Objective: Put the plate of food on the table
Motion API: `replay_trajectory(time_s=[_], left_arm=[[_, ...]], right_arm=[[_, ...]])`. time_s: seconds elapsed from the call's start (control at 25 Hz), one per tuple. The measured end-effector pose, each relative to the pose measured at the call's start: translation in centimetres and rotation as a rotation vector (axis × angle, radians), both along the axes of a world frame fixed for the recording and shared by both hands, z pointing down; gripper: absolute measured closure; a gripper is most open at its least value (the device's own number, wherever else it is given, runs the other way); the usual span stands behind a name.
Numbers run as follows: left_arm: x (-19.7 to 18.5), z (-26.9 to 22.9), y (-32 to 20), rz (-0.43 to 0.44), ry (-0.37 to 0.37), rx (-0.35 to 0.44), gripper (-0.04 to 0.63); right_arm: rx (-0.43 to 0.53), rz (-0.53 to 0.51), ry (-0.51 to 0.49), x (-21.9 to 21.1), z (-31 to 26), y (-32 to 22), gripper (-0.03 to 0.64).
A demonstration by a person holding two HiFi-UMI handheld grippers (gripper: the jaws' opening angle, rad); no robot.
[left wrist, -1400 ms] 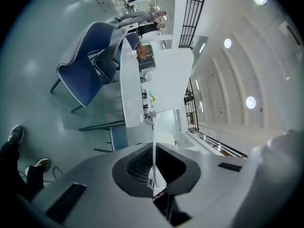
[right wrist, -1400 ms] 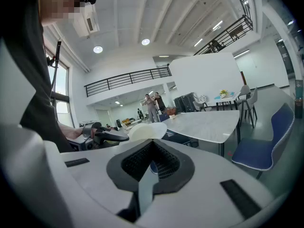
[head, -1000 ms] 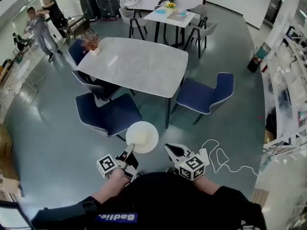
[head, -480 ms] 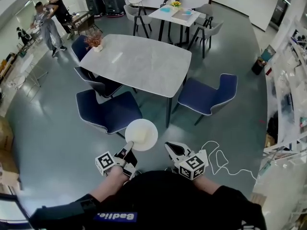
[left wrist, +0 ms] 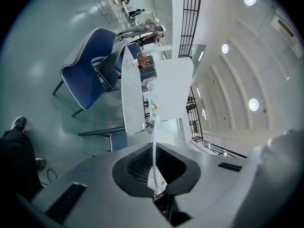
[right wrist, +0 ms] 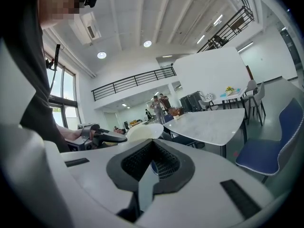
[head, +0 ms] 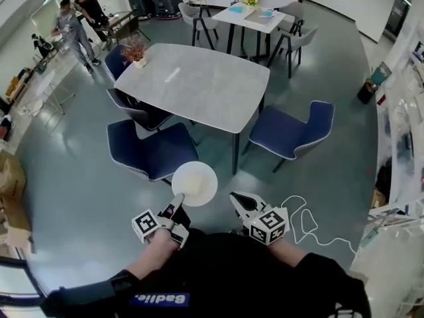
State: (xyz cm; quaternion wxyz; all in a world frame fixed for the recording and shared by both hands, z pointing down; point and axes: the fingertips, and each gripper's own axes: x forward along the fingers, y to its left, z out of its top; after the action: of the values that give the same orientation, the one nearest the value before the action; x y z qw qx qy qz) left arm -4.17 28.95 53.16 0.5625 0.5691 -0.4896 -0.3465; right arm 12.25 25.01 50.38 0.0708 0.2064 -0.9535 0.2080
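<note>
The plate (head: 194,183) is in the air over the floor, pinched at its near rim by the left gripper (head: 177,201). In the left gripper view its jaws are clamped on the plate's thin edge (left wrist: 154,146), which runs straight away from the camera. The food on it is too pale to make out.

The right gripper (head: 242,204) sits just beside it, jaws together on nothing, so the left arm alone carries the load.

The counter (head: 199,88) lies straight ahead of the plate and well apart from it (its near corner is the closest part). A blue chair (head: 149,152) stands between, a little to the left. I judge the coming move to be a carry forward and slightly right, keeping the plate level, until it is over the counter top.
</note>
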Motion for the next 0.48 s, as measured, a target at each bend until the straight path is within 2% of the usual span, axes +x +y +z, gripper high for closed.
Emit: replay_trajectory(time_s=[0.48], left_arm=[[-2.5,1.1,-5.1,0.005,0.007,0.005,0.583]], right_arm=[[0.015,0.033,0.036,-1.9,0.8,-5.4,0.607]])
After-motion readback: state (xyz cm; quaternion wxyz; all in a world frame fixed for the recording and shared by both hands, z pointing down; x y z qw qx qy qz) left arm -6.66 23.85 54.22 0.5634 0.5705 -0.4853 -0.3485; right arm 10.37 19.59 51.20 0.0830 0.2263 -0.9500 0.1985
